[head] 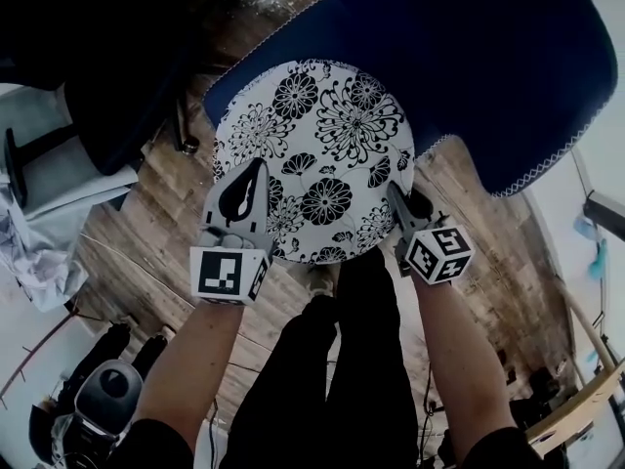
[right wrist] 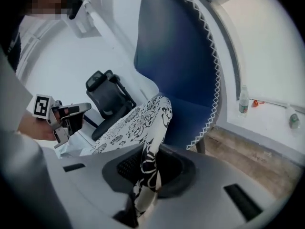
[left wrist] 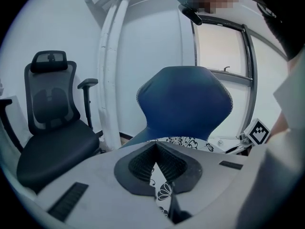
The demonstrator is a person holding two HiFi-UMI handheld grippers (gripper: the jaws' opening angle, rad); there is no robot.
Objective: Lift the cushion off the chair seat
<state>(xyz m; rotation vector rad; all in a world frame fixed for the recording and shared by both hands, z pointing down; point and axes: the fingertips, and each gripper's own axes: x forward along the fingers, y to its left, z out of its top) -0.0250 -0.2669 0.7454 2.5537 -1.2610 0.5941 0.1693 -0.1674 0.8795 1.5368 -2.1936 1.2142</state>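
A round white cushion (head: 317, 135) with black flower print lies on the blue chair (head: 469, 57) seat. My left gripper (head: 253, 178) is shut on the cushion's near left edge. My right gripper (head: 399, 200) is shut on its near right edge. In the left gripper view the flowered fabric (left wrist: 162, 187) shows between the closed pads of the left gripper (left wrist: 156, 149), with the blue chair back (left wrist: 183, 104) beyond. In the right gripper view the cushion rim (right wrist: 152, 123) stands folded upward, pinched in the right gripper (right wrist: 149, 163).
A black office chair (left wrist: 52, 123) stands to the left, close to the blue chair, on a wooden floor (head: 146, 223). The person's dark legs (head: 332, 379) are right below the cushion. A bottle (right wrist: 243, 100) stands on a white sill at the right. A dark bag (head: 103, 399) lies lower left.
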